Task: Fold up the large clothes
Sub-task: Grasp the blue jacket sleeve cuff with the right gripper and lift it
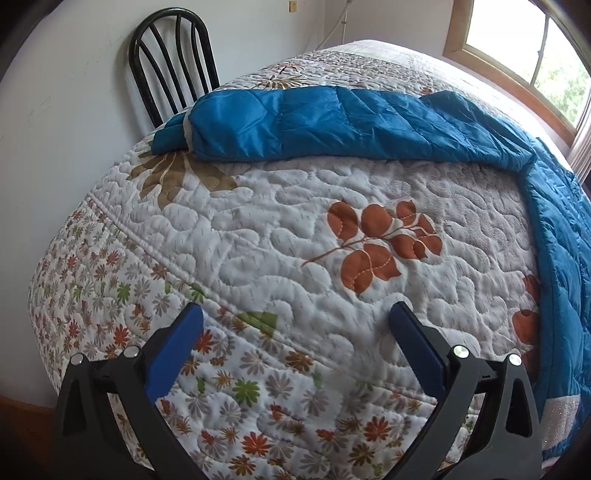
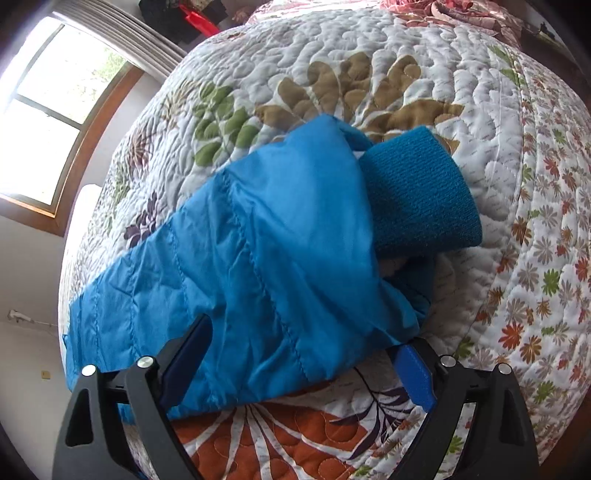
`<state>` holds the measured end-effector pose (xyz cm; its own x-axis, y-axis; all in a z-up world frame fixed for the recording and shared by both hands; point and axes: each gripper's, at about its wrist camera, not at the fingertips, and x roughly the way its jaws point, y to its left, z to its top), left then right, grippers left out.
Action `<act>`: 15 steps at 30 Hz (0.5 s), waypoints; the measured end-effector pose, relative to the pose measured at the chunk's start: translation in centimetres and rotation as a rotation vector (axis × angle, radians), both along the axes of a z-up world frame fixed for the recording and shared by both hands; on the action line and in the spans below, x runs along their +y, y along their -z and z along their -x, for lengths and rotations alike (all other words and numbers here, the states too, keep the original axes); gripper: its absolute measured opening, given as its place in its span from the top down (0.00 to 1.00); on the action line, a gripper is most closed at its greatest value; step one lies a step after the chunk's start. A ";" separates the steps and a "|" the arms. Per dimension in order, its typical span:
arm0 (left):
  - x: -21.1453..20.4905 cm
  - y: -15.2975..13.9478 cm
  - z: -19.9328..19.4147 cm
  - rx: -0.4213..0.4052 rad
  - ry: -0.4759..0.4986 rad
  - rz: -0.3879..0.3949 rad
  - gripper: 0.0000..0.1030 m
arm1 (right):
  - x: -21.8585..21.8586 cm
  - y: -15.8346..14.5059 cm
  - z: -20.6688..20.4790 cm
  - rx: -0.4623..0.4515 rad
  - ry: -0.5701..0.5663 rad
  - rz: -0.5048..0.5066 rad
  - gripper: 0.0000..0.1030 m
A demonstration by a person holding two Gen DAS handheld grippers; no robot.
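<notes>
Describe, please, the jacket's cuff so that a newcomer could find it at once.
Start at the bed with its floral quilt. On it lies a shiny blue jacket; follow its sleeve to the end. The cuff is the darker, ribbed knit band, matte where the rest is glossy.

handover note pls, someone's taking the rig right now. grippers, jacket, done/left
Left gripper: open, empty, over bare quilt, short of the jacket.
Right gripper: open, straddling the sleeve near its knit cuff, not clamped.
Blue puffer jacket: on the bed, one sleeve stretched out across the quilt, body running off to the right.
Done: no completed fold visible.
Left: probably grip the sleeve, fold it in, then fold the body.
</notes>
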<state>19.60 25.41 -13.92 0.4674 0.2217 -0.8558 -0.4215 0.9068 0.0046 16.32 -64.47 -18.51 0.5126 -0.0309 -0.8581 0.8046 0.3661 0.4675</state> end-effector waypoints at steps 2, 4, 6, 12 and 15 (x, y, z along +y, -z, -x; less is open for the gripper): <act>0.2 0.1 -0.1 0.003 -0.004 -0.007 0.03 | -0.2 -0.4 -0.5 0.043 0.025 0.042 0.29; 0.3 0.3 -0.2 0.003 -0.002 -0.008 0.03 | -0.8 -0.5 -0.8 0.054 0.048 0.062 0.38; 0.2 0.4 -0.3 -0.005 0.003 -0.019 0.02 | -0.9 -0.7 -1.0 0.059 0.053 0.088 0.57; 0.2 0.6 -0.3 -0.026 0.000 -0.021 0.02 | 0.6 -1.6 -0.8 0.036 0.007 0.145 0.90; 0.2 0.6 -0.2 -0.032 0.002 -0.016 0.02 | 1.9 -3.1 -1.6 0.052 0.008 0.223 0.94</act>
